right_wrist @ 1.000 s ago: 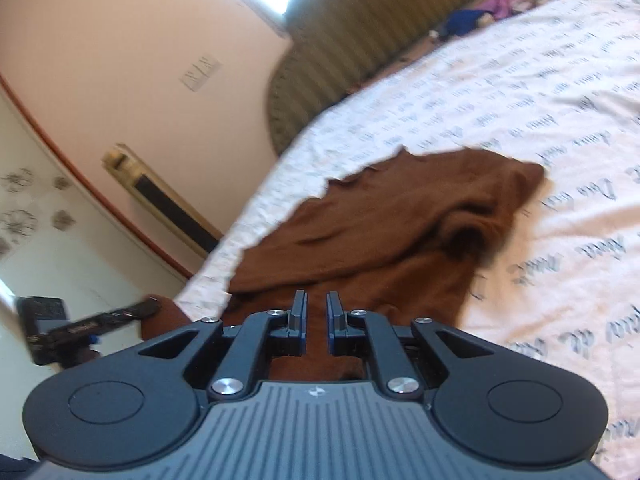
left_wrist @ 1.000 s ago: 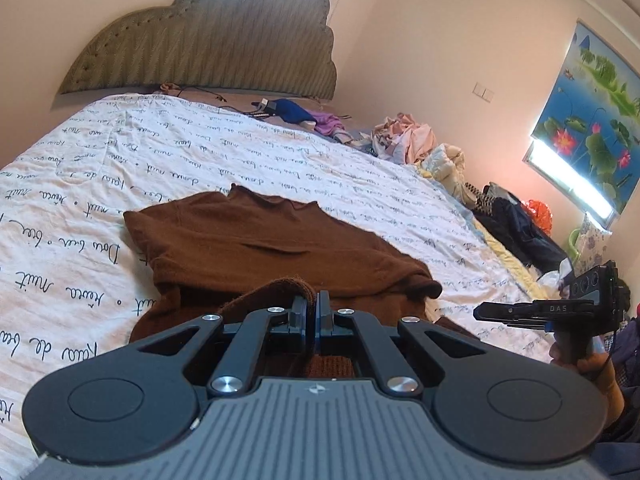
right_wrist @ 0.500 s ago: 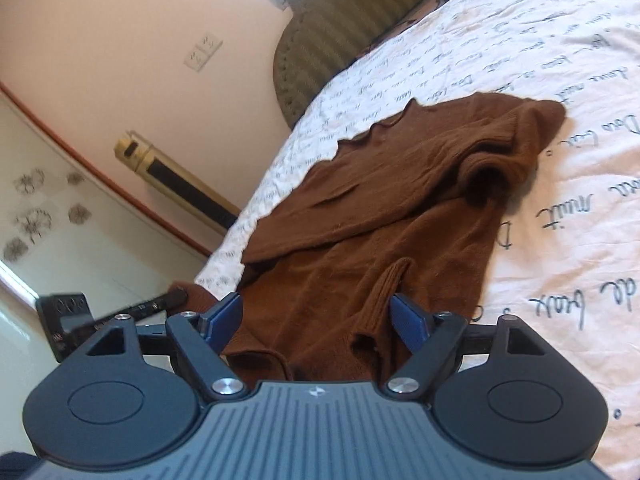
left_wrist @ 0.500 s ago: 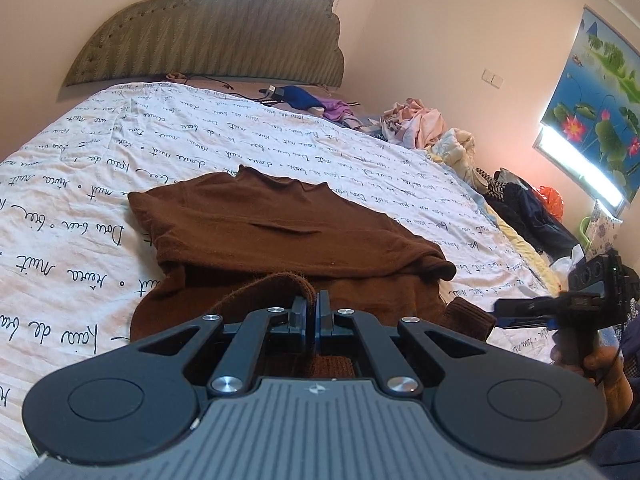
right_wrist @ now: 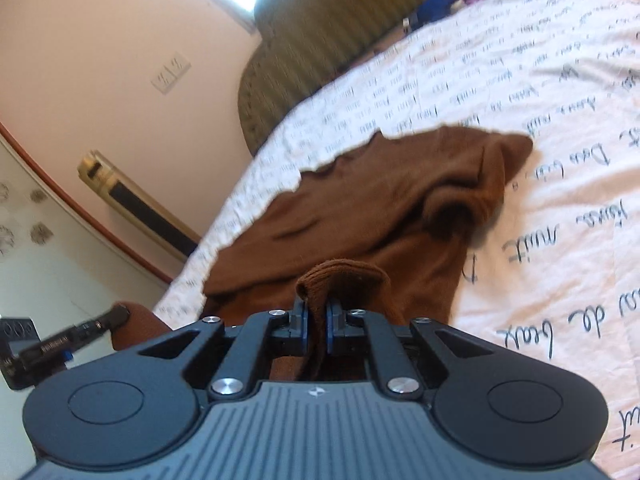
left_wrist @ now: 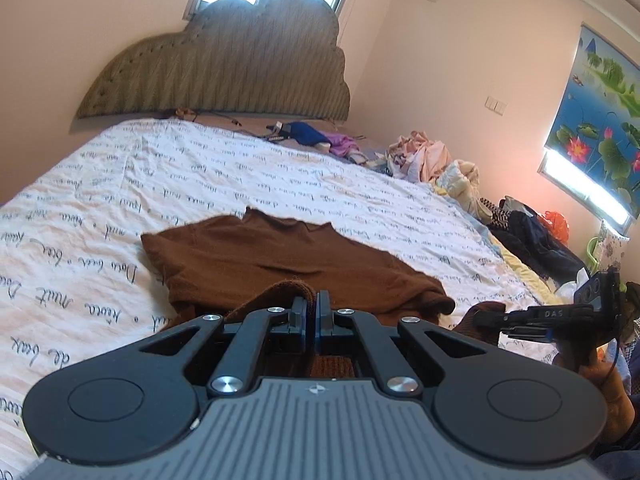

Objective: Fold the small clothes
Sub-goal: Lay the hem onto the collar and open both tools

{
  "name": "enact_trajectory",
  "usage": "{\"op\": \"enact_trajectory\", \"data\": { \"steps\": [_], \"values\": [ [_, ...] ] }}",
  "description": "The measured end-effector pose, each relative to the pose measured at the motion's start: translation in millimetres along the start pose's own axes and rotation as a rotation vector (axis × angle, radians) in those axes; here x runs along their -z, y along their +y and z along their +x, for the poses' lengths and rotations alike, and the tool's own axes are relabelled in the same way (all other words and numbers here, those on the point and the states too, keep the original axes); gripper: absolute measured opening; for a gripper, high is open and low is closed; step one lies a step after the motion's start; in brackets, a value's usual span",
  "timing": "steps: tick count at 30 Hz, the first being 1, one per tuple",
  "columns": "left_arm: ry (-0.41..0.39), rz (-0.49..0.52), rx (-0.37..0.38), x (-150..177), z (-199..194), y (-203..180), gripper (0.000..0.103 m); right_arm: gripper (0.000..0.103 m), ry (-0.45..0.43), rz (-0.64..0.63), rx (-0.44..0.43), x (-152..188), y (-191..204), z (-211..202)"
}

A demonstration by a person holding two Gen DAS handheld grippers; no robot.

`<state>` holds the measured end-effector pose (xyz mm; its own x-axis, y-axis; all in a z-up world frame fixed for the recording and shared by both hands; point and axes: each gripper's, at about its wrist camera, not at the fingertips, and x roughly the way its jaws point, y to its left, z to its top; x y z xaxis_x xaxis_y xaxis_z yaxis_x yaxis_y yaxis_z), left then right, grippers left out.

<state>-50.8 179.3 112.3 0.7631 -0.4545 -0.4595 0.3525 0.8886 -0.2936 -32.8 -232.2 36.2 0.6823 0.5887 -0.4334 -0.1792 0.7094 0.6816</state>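
Note:
A brown knit sweater (left_wrist: 280, 256) lies partly folded on the bed, its neck toward the headboard; it also shows in the right wrist view (right_wrist: 380, 208). My left gripper (left_wrist: 311, 304) is shut on the sweater's ribbed hem at the near left. My right gripper (right_wrist: 316, 312) is shut on the hem's other near corner, a fold of ribbed cloth (right_wrist: 344, 276) bulging above the fingers. Each gripper shows from the side in the other's view, the right one (left_wrist: 560, 316) and the left one (right_wrist: 60, 346), both at the bed's near edge.
The bed has a white cover with script print (left_wrist: 200, 184) and a padded olive headboard (left_wrist: 224, 64). Loose clothes (left_wrist: 424, 152) pile along the bed's right side and a blue item (left_wrist: 300, 132) lies near the headboard. A wall heater (right_wrist: 132, 200) stands at the left.
My right gripper, wide open half a second ago, has closed on the sweater's hem. My left gripper stayed shut on the hem, and its view has tilted up.

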Motion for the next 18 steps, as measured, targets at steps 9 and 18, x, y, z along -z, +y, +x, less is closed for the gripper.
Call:
{"op": "enact_trajectory", "data": {
  "steps": [9,18],
  "values": [
    [-0.037,-0.034,-0.064,-47,17,8,0.003,0.008,-0.128,0.056,-0.046,-48,7,-4],
    [0.000,-0.060,-0.168,-88,84,30,0.003,0.008,-0.186,0.144,-0.023,-89,-10,30]
  ]
}}
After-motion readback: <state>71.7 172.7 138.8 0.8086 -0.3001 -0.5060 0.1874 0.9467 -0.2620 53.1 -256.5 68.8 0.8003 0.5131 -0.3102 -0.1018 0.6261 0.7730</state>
